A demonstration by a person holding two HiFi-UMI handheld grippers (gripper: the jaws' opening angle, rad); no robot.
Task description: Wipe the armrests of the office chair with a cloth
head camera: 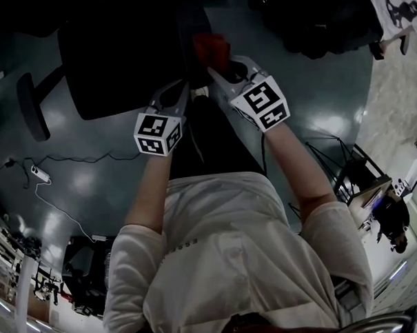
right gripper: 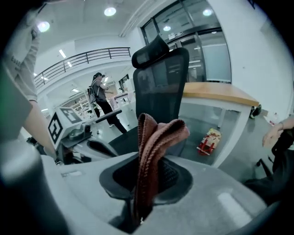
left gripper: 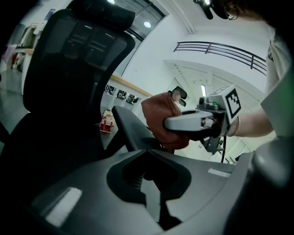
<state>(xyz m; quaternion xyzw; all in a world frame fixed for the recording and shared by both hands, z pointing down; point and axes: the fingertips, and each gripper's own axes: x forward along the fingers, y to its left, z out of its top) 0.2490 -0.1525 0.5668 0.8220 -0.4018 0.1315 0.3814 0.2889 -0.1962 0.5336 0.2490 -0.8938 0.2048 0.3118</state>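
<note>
While the right gripper (head camera: pixel 217 71) clamps the cloth (right gripper: pixel 154 137), the left gripper (head camera: pixel 176 96) — jaws together — faces the armrest (left gripper: pixel 131 131).

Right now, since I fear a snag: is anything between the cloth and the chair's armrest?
Nothing visible is. The cloth, clamped in the right gripper, sits right at the armrest with no gap showing. The left gripper is shut, empty and off to the side.
</note>
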